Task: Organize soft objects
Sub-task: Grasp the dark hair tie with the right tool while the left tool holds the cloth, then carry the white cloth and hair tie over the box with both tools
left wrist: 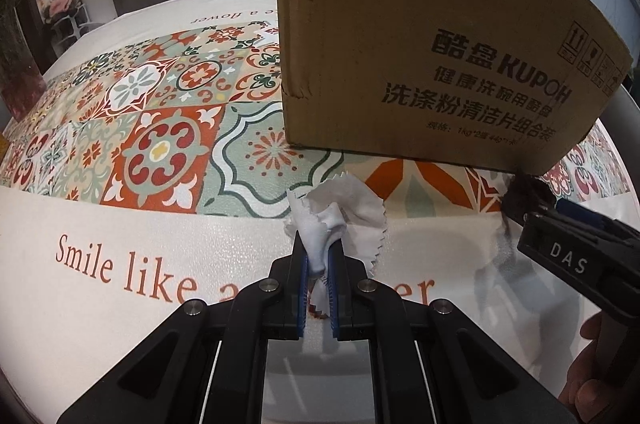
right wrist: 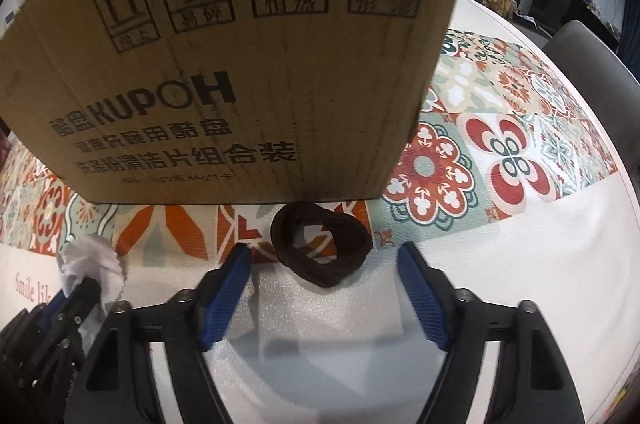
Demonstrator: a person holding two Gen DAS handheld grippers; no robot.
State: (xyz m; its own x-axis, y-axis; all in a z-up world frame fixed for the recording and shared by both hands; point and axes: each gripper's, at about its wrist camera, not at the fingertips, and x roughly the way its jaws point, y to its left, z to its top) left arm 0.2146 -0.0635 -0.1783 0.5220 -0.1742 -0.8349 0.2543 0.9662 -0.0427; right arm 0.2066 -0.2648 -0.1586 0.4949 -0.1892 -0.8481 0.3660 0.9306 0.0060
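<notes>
Cloth [left wrist: 340, 220] fills the near view of the left claw [left wrist: 319, 264]: a white wiping cloth with pinked edges, bunched and pinched between the blue pads, which are closed on it almost to touching. It sits low over the table [left wrist: 120, 224], close in front of the cardboard box [left wrist: 420, 36]. The right claw [right wrist: 324, 280] is spread wide and holds nothing; a dark brown hair tie [right wrist: 322, 246] lies flat on the table between and just ahead of its fingertips, right at the foot of the box.

Both claws point forward at the box wall from low down, nearly level with the tabletop, side by side, the right one visible at the edge of the left view.

Risks, as I judge them: the cloth is gripped only through a crumpled fold, so loose corners could drag on the table or catch the box rim when lifted, and it may slip free. The hair tie is thin and flat; a claw closing from this shallow angle may skate over it or shove it under the box edge rather than trap it. The box is tall, and its opening is not visible, so each item needs a clear lift before release.
</notes>
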